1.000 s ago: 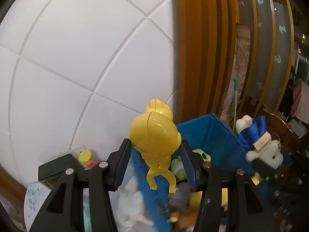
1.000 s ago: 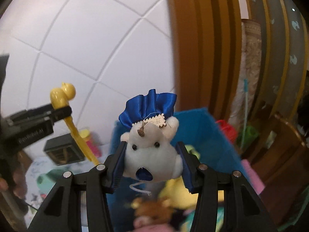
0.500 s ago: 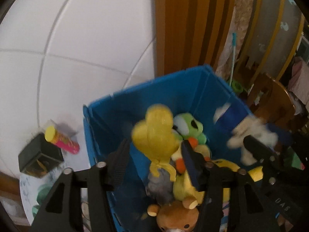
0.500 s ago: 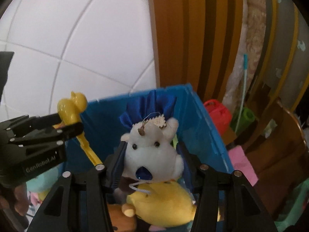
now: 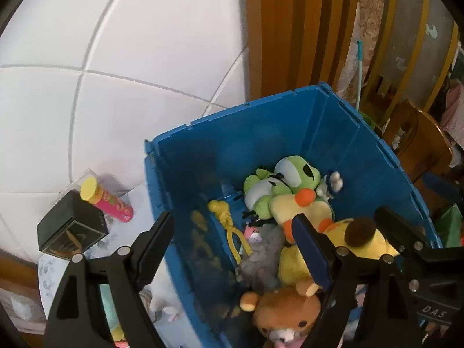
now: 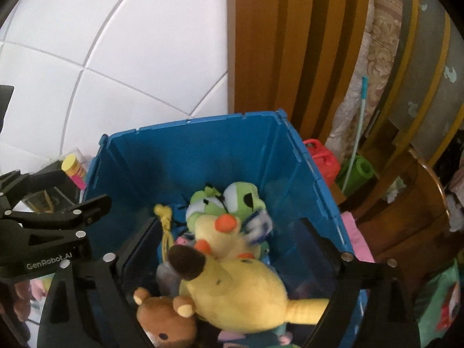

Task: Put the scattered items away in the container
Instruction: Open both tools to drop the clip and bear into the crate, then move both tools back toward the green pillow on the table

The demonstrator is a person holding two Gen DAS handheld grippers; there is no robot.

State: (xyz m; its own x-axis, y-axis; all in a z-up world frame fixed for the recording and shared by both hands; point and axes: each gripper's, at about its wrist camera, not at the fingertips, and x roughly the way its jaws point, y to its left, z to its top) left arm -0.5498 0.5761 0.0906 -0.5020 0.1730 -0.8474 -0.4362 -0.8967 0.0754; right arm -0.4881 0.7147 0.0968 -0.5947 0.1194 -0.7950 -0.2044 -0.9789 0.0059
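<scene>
Both my left gripper (image 5: 232, 249) and right gripper (image 6: 229, 249) have just been opening and stand wide and empty, the yellow toy (image 5: 221, 210) and white mouse (image 6: 258, 224) lie inside the blue container (image 5: 333, 121), while a pink tube (image 5: 107, 200) waits outside.

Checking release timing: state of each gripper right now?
Left gripper: open, fingers just spread, holding nothing; yellow toy lies in the blue bin.
Right gripper: open, just spread, holding nothing.

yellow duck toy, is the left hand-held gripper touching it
Apart. The left wrist view shows the yellow duck toy lying in the blue bin, clear of the open left hand-held gripper.
</scene>
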